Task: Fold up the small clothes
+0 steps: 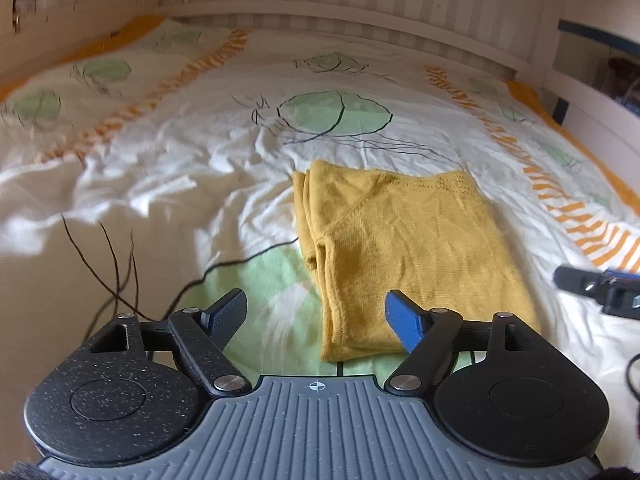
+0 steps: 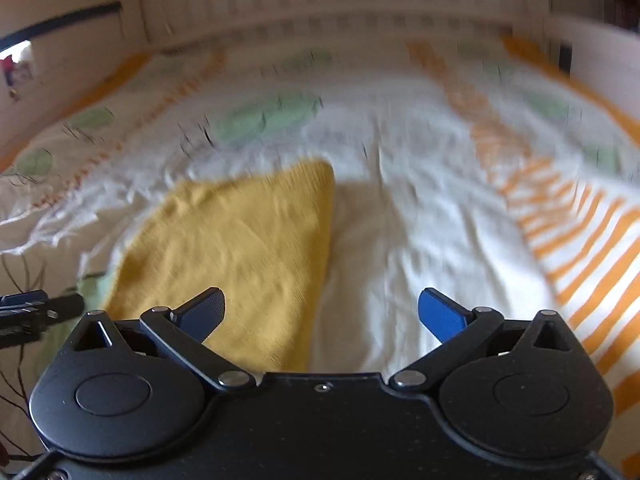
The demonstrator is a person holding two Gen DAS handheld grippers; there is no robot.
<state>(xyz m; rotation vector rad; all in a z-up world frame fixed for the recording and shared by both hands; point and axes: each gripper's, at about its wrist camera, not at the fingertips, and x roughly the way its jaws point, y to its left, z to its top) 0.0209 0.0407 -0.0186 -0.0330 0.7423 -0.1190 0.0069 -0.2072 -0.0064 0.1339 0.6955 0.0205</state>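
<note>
yellow garment (image 1: 404,248) folded | edges free | bedspread (image 1: 160,168) around

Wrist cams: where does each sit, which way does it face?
Left wrist: sits on the left tool, angled down over the bed toward the folded yellow garment; its own open fingers show, right tool at the right edge.
Right wrist: sits on the right tool, angled down, blurred; open fingers show, left tool at the left edge.
Shared: garment, bedspread, headboard.

White bedspread (image 1: 168,184) lies bare left and right of the folded mustard sweater (image 1: 404,248); only the headboard (image 1: 320,12) bounds the far side.
</note>
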